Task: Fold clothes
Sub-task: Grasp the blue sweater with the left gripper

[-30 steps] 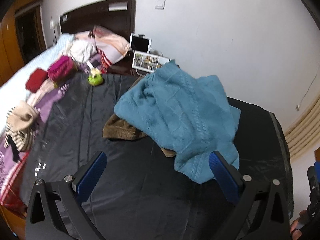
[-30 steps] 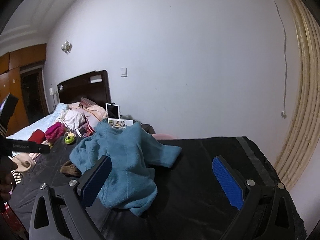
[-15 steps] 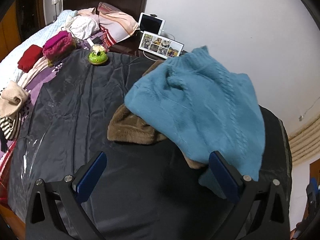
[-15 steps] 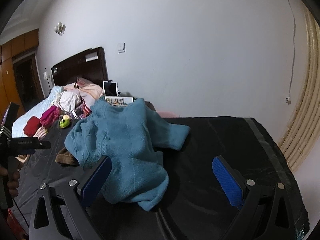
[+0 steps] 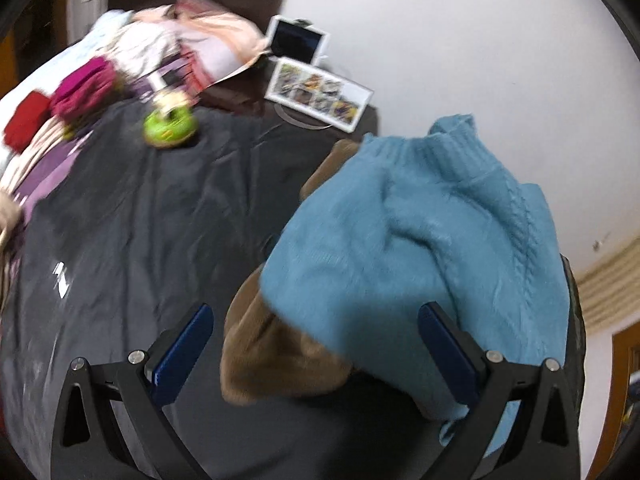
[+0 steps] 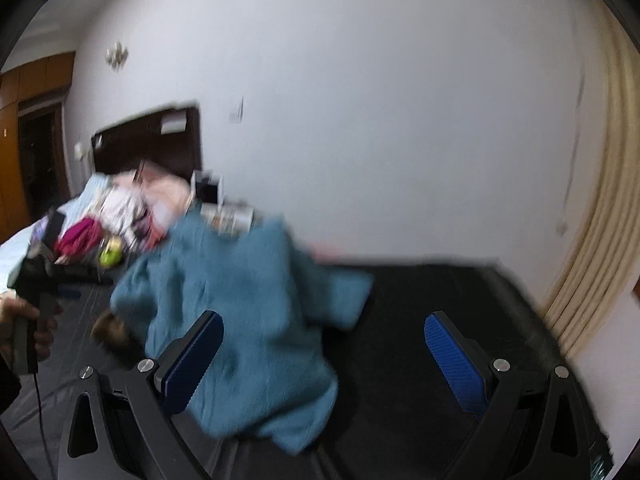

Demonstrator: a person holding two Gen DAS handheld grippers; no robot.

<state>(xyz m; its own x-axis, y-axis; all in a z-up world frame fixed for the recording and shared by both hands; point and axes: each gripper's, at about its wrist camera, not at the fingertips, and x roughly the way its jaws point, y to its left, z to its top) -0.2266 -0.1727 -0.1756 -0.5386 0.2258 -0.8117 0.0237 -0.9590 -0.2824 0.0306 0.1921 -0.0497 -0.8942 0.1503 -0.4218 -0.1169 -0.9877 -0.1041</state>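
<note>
A crumpled teal knit sweater lies on the black sheet, partly over a brown fuzzy garment. My left gripper is open and empty, low over the brown garment and the sweater's near edge. In the right wrist view the sweater lies left of centre. My right gripper is open and empty, its left finger over the sweater's near part. The left gripper's body shows at the far left there, held in a hand.
A green round toy sits at the sheet's far edge. A tablet and a photo frame stand by the wall. Red and magenta folded clothes and pillows lie on the bed at left. A curtain hangs at right.
Both grippers have moved closer to the sweater pile. The left gripper has come low over the brown garment. The views are motion-blurred. Both stay open and empty.
</note>
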